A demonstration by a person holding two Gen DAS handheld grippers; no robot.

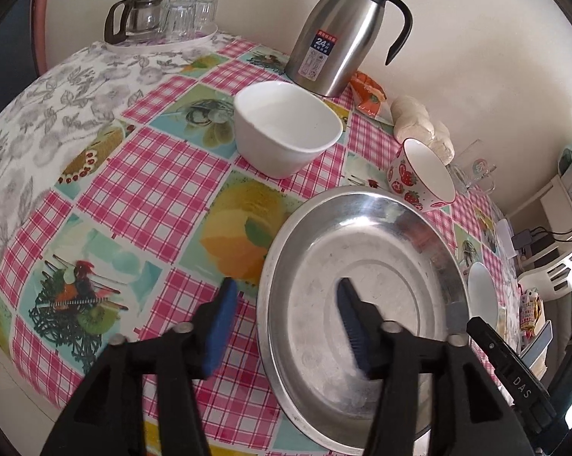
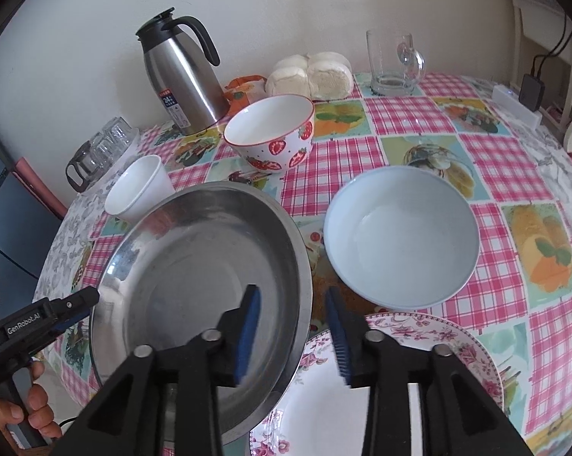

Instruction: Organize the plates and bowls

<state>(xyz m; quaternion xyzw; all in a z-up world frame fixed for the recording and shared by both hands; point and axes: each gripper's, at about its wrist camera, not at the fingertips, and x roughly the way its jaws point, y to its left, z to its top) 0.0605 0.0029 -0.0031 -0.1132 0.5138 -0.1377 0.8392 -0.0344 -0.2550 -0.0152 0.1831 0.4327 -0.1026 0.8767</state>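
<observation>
1. Straddling the rim of the steel plate (image 1: 362, 304) on both sides: left gripper (image 1: 286, 323) has one pad inside the dish and one outside on the tablecloth (image 1: 153, 174); right gripper (image 2: 293, 326) does the same on the opposite edge. Both sets of jaws stand apart, pads off the metal, nothing clamped.
2. Steel plate sits near the table edge, its right side overlapping the floral plate (image 2: 419, 338).
3. Risks:
   - overlap could leave it rocking or sliding;
   - a bumped rim may shove it into the strawberry bowl (image 2: 270, 133) or white bowl (image 1: 286, 125);
   - blue bowl (image 2: 400, 235) sits just beside the right pad.
4. Readable text: "GenRobot.AI" on the left gripper body, "DAS" on the right one, "24" on the thermos (image 1: 343, 34) label.
</observation>
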